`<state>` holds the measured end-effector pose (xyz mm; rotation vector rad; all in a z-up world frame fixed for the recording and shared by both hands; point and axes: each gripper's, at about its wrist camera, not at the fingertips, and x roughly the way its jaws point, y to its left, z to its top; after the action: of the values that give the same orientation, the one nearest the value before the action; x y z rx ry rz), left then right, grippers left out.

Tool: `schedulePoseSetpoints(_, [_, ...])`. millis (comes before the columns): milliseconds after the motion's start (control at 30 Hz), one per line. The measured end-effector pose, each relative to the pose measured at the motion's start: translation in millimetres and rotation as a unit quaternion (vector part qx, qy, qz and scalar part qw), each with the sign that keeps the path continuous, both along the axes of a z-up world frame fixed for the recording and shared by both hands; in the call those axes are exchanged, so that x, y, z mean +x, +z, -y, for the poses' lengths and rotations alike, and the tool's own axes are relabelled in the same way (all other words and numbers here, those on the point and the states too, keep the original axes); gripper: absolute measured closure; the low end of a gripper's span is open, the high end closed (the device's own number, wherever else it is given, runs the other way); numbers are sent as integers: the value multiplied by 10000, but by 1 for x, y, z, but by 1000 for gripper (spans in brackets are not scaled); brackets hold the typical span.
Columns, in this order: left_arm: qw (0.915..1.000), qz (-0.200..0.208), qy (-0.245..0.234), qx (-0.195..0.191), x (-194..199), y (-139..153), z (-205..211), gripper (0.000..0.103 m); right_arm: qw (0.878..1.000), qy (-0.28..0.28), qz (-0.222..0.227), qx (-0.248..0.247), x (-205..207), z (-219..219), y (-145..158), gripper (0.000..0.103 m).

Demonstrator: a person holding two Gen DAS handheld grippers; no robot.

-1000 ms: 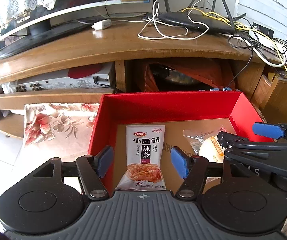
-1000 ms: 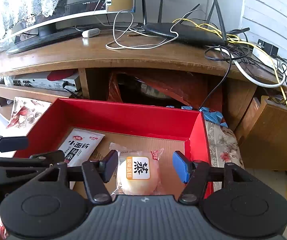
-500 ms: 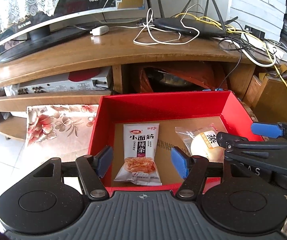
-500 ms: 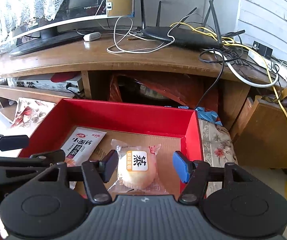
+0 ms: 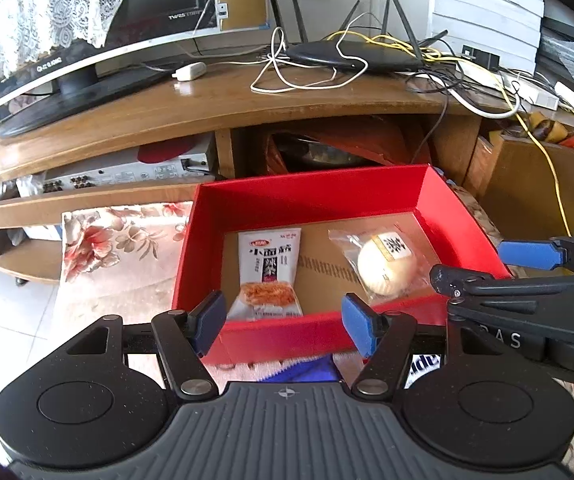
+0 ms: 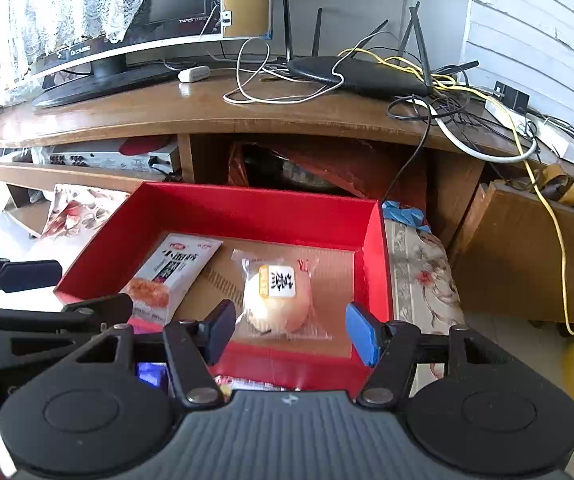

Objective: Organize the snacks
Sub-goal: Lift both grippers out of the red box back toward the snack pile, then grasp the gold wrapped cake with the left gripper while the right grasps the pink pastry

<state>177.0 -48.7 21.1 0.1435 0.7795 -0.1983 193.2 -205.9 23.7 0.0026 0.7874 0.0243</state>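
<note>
Left wrist view: left gripper (image 5: 283, 322) is seen with jaws spread and nothing between them, held just before the near wall of the red box (image 5: 311, 200); blue pads (image 5: 211, 320) are level with that wall. Box is open-topped, with a brown cardboard floor; it is set on a floral cloth (image 5: 127, 248). Two snacks are noted inside: a white strip packet (image 5: 269, 272) lying flat toward the left, its lower end against the near wall; a wrapped bun (image 5: 385, 268) toward the right, near the right wall; the two are apart, not touching. Right gripper (image 5: 527, 264) is seen entering from the right edge, above the box's right near corner; its jaws appear spread.

Right wrist view: right gripper (image 6: 291, 330) is confirmed spread and empty; bun (image 6: 279, 300) is framed between its pads (image 6: 361, 338) but lies beyond them on the box floor, untouched. Packet (image 6: 171, 276) lies left of the bun, angled. Box (image 6: 247, 212) sits in front of a wooden TV stand (image 6: 191, 112); on the stand are noted a monitor (image 6: 127, 20), a router (image 6: 355, 74) and tangled cables (image 6: 467, 120). Left gripper (image 6: 39, 292) is visible at the left edge. Bits of further wrappers, blue and red, are glimpsed before the near wall; what they are cannot be told.
</note>
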Motion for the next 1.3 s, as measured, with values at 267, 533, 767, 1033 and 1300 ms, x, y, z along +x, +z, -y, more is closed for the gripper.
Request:
schedulePoseSetpoints(267, [9999, -76, -113, 69, -27, -4, -1, 33, 9999, 53, -113, -30, -29, -2, -1, 41])
schedulePoseSetpoints(533, [9991, -339, -196, 182, -53, -17, -4, 36, 9990, 182, -414, -22, -54, -8, -14, 41])
schedulePoseSetpoints(767, [9960, -869, -98, -165, -60, -31, -22, 30, 9966, 444, -688, 19, -67, -15, -27, 41])
schedulePoseSetpoints(1033, [9943, -997, 81, -368, -59, -34, -37, 19, 9923, 772, -947, 195, -67, -8, -35, 37])
schedulePoseSetpoints(1300, [9911, -1122, 234, -675, -53, -34, -51, 18, 9816, 1378, -1324, 0, -72, -19, -59, 37])
